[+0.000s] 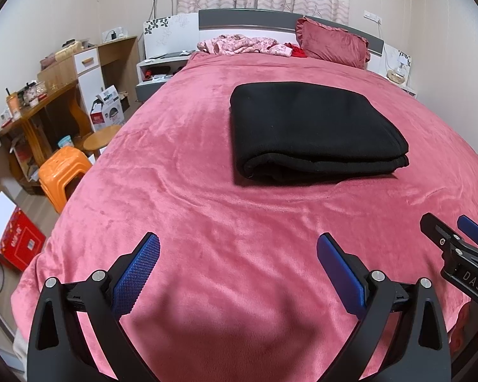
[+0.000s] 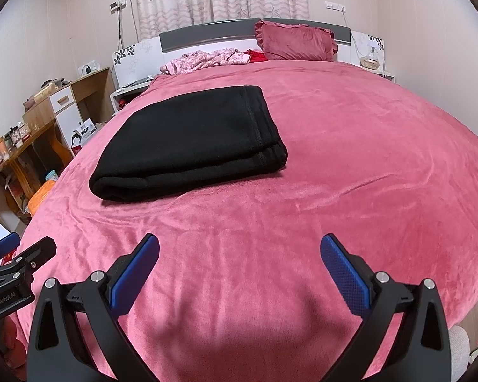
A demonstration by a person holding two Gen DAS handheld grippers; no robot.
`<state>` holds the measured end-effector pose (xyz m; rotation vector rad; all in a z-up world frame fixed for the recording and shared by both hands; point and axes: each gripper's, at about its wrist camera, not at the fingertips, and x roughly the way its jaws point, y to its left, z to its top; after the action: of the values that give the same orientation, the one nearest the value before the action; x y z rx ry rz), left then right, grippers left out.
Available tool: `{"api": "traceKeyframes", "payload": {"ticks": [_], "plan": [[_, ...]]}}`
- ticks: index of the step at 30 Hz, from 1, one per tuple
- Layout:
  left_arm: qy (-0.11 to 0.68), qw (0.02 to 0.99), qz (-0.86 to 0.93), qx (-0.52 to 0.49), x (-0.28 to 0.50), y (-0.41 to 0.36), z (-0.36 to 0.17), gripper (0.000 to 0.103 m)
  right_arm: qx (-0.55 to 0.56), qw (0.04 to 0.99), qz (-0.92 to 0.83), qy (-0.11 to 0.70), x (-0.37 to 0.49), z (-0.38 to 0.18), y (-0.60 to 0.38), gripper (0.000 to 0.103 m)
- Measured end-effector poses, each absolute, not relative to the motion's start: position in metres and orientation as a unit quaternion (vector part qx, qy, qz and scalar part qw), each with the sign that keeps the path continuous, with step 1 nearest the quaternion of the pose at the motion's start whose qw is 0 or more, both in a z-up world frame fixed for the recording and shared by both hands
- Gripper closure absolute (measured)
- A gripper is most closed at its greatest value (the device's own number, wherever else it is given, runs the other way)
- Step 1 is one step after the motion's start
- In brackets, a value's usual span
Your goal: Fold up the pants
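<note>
Pants (image 1: 315, 130) lie folded in a thick black stack mid-bed on the pink blanket (image 1: 207, 222), well beyond my left gripper (image 1: 239, 251) and right gripper (image 2: 239, 251), both spread and empty. If I nudge that stack now, I judge its layers could slide apart.

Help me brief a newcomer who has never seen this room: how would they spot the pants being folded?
Start at the big bed under the pink blanket. Mid-bed lies a flat rectangular bundle, the black pants, folded in layers. It is the only black item there; the pink floral clothes and red pillow sit by the headboard.
</note>
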<state>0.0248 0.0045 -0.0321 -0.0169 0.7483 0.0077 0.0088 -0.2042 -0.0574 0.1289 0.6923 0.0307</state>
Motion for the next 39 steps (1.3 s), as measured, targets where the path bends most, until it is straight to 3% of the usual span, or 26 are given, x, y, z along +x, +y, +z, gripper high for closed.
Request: {"api": "traceKeyframes", "payload": {"ticks": [39], "plan": [[0.370, 0.929, 0.000, -0.010, 0.0248, 0.0078, -0.0370, 0.005, 0.064, 0.939, 0.017, 0.338, 0.0093, -0.0577, -0.2060, 0.002]]}}
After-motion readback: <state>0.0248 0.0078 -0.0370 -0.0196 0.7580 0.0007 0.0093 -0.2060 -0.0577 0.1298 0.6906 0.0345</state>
